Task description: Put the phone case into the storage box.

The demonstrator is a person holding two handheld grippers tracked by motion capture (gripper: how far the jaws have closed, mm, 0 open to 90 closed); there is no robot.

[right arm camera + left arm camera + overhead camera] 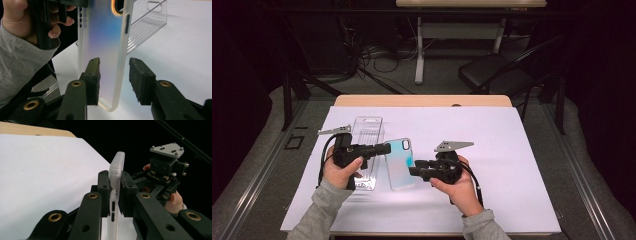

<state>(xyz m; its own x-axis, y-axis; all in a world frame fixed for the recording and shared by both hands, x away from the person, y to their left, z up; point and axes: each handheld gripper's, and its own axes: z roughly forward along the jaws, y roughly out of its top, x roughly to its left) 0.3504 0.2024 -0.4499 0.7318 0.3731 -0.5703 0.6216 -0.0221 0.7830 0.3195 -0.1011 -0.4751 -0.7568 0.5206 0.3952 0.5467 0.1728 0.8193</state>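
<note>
So the phone case (400, 163) hangs over the white sheet (512, 150), left gripper (384, 148) pinching its 11 o'clock rim, while the right gripper (113, 81) (at 3 o'clock, nearer the free end) straddles the lower rim, pads not touching yet.

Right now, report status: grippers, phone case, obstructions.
Left gripper shut on phone case. Right gripper open, straddling its lower edge, pads not touching. Clear plastic package lies behind, apart.

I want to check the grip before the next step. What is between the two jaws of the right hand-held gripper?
In the right gripper view, the lower edge of the phone case stands between the jaws of the right hand-held gripper; a gap still shows beside the right pad.
</note>
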